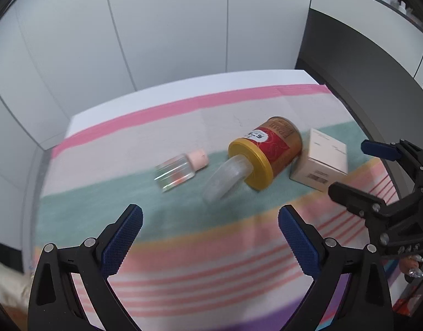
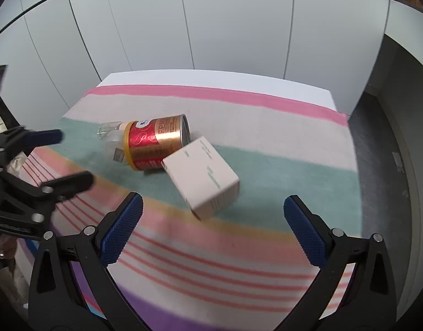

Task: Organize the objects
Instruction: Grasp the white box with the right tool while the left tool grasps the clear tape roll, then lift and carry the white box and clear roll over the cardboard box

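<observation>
Left wrist: left tool (image 1: 210, 230) spread, empty. Clear pink-capped bottle (image 1: 181, 171) lies ahead-left; gold-lidded red tin can (image 1: 266, 155) on its side ahead-right, may roll if nudged.

Right wrist: right tool (image 2: 212, 227) spread, empty. White cardboard box (image 2: 201, 176) just ahead, touching the can; a push shifts both.

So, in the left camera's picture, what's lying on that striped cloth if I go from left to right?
Small clear bottle with a pink cap → clear plastic cup lying on its side → gold and red can with a yellow lid → white box.
</observation>
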